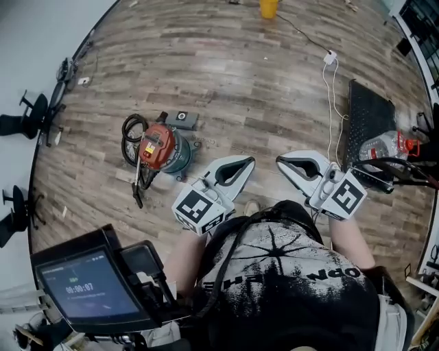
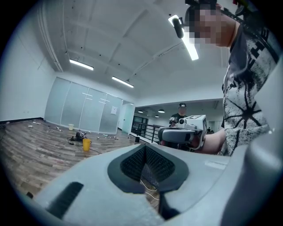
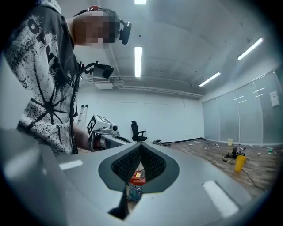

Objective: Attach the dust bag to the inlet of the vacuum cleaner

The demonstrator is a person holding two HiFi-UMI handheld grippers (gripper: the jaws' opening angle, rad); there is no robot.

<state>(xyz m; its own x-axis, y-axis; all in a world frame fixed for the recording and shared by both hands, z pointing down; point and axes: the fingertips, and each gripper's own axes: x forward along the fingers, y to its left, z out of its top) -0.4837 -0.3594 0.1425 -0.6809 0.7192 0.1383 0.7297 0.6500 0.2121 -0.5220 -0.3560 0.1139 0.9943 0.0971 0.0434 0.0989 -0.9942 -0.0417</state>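
Observation:
The vacuum cleaner (image 1: pixel 163 147), a red-topped dark green drum with a coiled black hose (image 1: pixel 132 130), stands on the wooden floor at the left of the head view. It also shows low between the jaws in the right gripper view as the vacuum cleaner (image 3: pixel 135 182). I cannot pick out a dust bag. My left gripper (image 1: pixel 248 162) and right gripper (image 1: pixel 281 162) are held at chest height, tips facing each other, apart from the vacuum. Both are shut with nothing between the pads. Each camera shows its own shut jaws, left gripper (image 2: pixel 145 147) and right gripper (image 3: pixel 140 145), with the other gripper beyond.
A small dark flat box (image 1: pixel 182 119) lies behind the vacuum. At the right are a black mat (image 1: pixel 367 127), a plastic bottle (image 1: pixel 384 145) and a white charger cable (image 1: pixel 331 68). A yellow bucket (image 1: pixel 269 7) stands far off. A screen device (image 1: pixel 89 284) is at lower left. Another person (image 2: pixel 180 115) stands in the background.

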